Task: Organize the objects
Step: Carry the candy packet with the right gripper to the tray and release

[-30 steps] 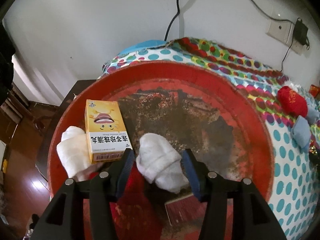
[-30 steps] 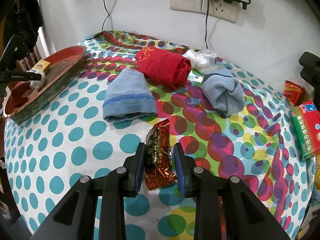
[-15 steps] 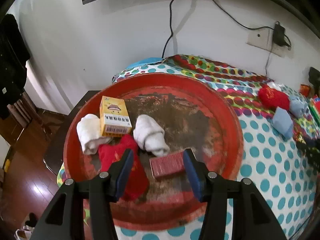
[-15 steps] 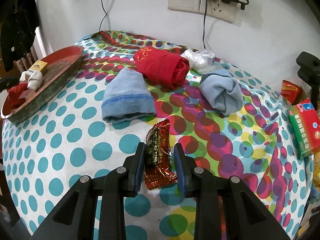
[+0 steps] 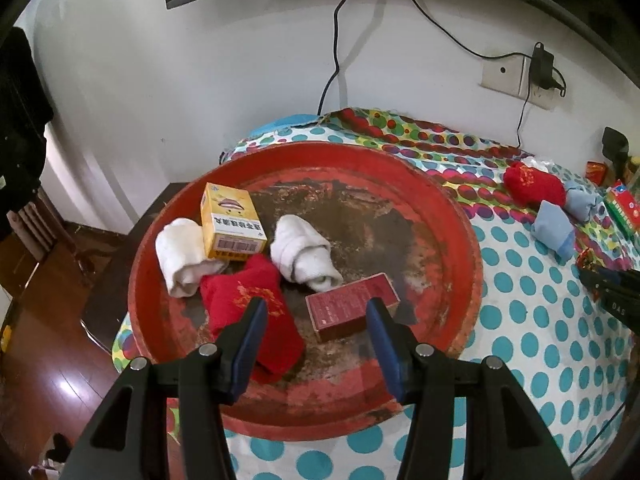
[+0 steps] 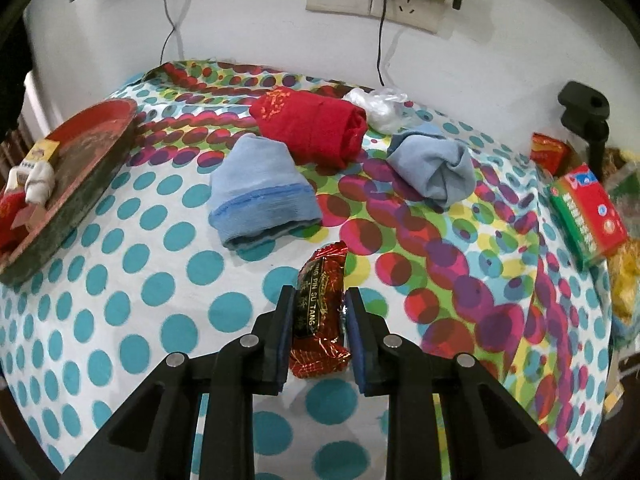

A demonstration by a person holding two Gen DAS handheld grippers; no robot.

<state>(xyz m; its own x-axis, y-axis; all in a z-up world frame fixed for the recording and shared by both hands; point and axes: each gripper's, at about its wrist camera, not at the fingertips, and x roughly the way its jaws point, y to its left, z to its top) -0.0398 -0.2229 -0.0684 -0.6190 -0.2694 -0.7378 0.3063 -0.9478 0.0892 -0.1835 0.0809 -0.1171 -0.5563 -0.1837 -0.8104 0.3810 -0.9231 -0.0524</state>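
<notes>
One shiny red candy wrapper (image 6: 320,312) sits clamped lengthwise in my right gripper (image 6: 318,330); the round red tray (image 6: 86,184) lies upper left. My left gripper (image 5: 316,344) hangs apart, empty.

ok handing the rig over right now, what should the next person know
Right tongs: shut on the red candy bar, which is low over the dotted tablecloth.
Left tongs: open and empty, over the red tray.
Done: the tray holds two white socks, a red sock, a yellow box and a dark red box.
Left: on the cloth lie a red sock roll, two blue socks, a plastic bag and a red-green box.
</notes>
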